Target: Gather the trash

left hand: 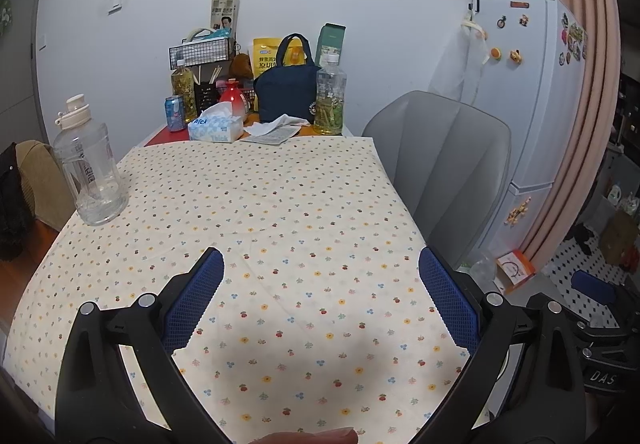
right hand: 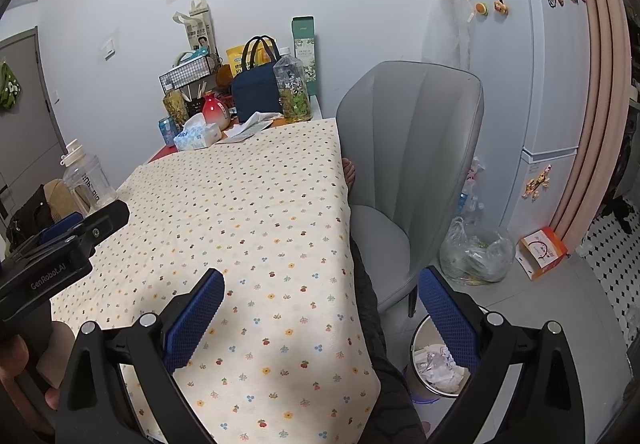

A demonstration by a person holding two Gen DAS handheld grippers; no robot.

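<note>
My left gripper (left hand: 320, 264) is open and empty above the flowered tablecloth (left hand: 260, 212). My right gripper (right hand: 320, 284) is open and empty, over the table's right edge. A round trash bin (right hand: 436, 364) with crumpled paper and foil stands on the floor below the right gripper. A crumpled white tissue (left hand: 276, 124) and a flat paper (left hand: 272, 136) lie at the far end of the table; both also show in the right wrist view, the tissue (right hand: 256, 120) lying above the paper (right hand: 242, 133). The left gripper's body (right hand: 60, 244) shows at the left of the right wrist view.
A large clear bottle (left hand: 90, 172) stands at the table's left edge. The far end holds a tissue box (left hand: 216, 128), a blue can (left hand: 175, 114), a tea bottle (left hand: 330, 96), a navy bag (left hand: 288, 88). A grey chair (right hand: 408, 164), a plastic bag (right hand: 476, 252) and a fridge (right hand: 532, 64) are right.
</note>
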